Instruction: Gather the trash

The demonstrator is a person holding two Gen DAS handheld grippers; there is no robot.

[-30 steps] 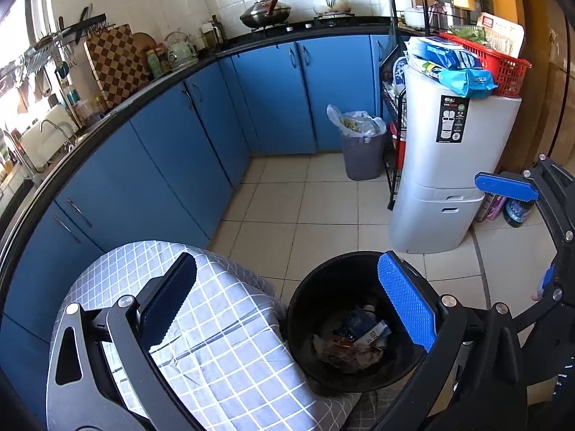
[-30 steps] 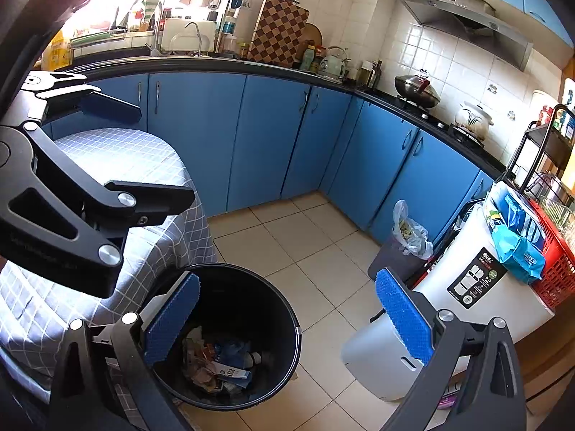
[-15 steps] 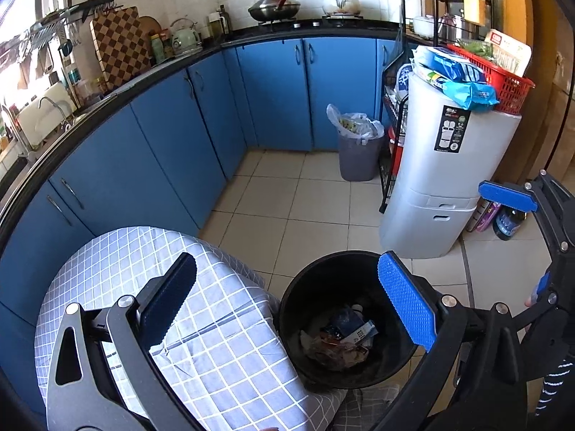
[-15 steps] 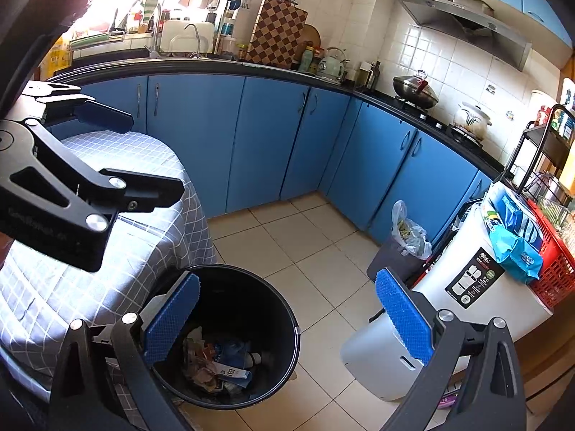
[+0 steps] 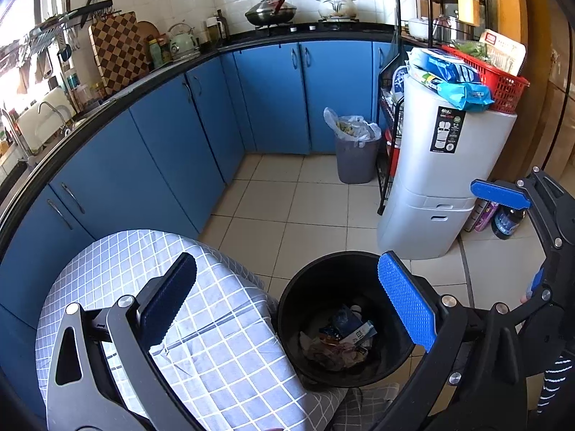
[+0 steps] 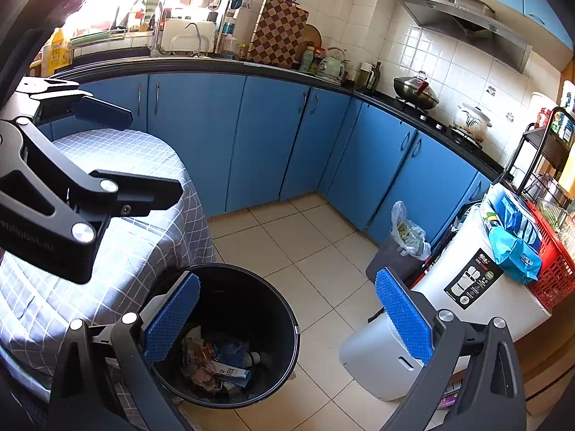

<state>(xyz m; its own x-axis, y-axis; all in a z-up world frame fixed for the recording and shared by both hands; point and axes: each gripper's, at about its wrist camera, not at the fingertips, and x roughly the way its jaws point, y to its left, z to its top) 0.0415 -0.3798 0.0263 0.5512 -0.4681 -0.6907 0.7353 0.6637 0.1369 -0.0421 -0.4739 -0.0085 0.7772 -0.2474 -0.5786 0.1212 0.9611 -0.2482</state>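
Two grippers, left gripper (image 5: 287, 301) and right gripper (image 6: 287, 319), hover with fingers apart and empty above one black bin (image 6: 284, 309) of trash (image 6: 215, 362) at lower frame, touching the checked worktop (image 5: 230, 352); open tiled floor (image 5: 287, 201) beyond reaches a second, grey bin (image 5: 354, 161) upper centre.

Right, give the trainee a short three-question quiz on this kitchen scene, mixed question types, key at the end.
1. True or false: the left gripper holds a piece of trash.
2. Where does the black bin stand? A) beside the cloth-covered table B) on the counter C) inside a cabinet
3. Fill in: the small grey bin by the blue cabinets is lined with a plastic ____.

Key: 1 false, both the left gripper and the right gripper are open and empty; 2 A; 3 bag.
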